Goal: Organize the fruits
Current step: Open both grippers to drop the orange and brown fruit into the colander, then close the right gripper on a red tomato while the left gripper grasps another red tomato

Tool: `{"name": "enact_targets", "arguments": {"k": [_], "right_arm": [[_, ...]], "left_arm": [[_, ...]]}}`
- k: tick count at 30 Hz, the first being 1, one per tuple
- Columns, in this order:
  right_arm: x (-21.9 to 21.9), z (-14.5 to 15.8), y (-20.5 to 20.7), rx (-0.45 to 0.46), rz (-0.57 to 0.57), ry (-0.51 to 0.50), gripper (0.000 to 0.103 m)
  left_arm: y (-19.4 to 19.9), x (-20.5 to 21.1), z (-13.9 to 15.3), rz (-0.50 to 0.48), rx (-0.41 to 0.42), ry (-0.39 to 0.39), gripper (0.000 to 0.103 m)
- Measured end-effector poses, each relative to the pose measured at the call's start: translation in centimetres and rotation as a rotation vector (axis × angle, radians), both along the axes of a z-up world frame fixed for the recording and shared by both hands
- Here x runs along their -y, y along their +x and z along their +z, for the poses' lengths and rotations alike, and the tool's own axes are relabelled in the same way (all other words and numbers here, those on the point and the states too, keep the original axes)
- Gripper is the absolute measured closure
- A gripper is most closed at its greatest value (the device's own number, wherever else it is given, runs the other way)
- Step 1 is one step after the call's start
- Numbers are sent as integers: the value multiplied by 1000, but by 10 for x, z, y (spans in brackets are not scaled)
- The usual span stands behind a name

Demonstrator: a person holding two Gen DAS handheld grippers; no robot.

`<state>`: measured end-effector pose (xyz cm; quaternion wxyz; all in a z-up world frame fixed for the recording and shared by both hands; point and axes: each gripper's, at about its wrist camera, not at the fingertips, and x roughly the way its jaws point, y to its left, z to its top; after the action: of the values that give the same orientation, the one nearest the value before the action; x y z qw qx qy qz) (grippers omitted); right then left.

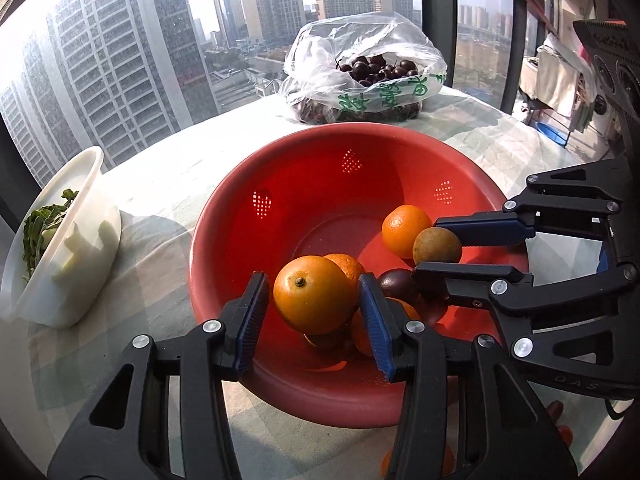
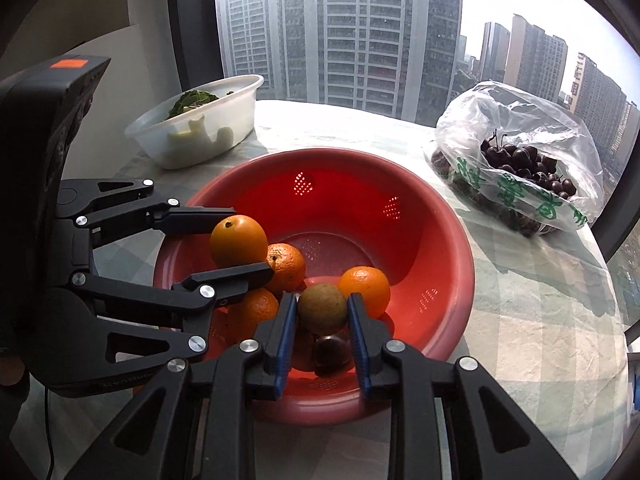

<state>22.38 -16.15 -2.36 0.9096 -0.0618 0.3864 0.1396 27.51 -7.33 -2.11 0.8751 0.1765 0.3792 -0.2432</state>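
Note:
A red colander bowl [image 1: 400, 152] [image 2: 440, 216] stands on the table with oranges and dark passion fruits in it. My left gripper [image 1: 314, 298] [image 2: 244, 240] is shut on an orange [image 1: 314, 294] [image 2: 239, 241] and holds it above the bowl's near side. My right gripper [image 2: 322, 308] [image 1: 434, 246] is shut on a greenish-brown round fruit [image 2: 322, 307] [image 1: 437, 246] over the bowl. More oranges [image 2: 366, 290] [image 1: 406, 230] and a dark purple fruit [image 1: 396, 285] [image 2: 330, 354] lie in the bowl.
A clear plastic bag of dark cherries [image 1: 372, 70] [image 2: 524, 160] lies behind the bowl. A white tub with greens [image 1: 60, 240] [image 2: 200, 120] stands at the left. The checked tablecloth [image 2: 540, 340] ends at a window.

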Motion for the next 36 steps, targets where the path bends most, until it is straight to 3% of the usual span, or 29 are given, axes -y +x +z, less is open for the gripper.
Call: {"name": "enact_targets", "arguments": {"k": [5,10,13,17,20,21,24,29,36], "right_arm": [[2,1,0,4,-7,1,75],[10,6,-4,14,-30,26,61],[18,13,-14,26,-44,47,59],[32,28,-48,71,-42,102,53],[41,33,-87,103,10,168,41],[42,33,-101,109,38,181,38],[40,24,-140,102,85,183,37],[26,-4,-179,22,55,188,40],[5,-22,-184,-16,63,161,54]], "left_arm": [[0,-2,2,12,9,-2,50],[-3,-5,8,27,24,-10,43],[-11,-11,16,32,36,-33,29],[-34,-21,30,26,58,-67,23],[-59,-31,38,19,80,-104,5],[-69,-36,40,9,84,-123,3],[-99,-48,40,-13,79,-147,0],[-150,-63,26,8,68,-158,0],[-207,-74,-5,25,14,-155,0]]}}
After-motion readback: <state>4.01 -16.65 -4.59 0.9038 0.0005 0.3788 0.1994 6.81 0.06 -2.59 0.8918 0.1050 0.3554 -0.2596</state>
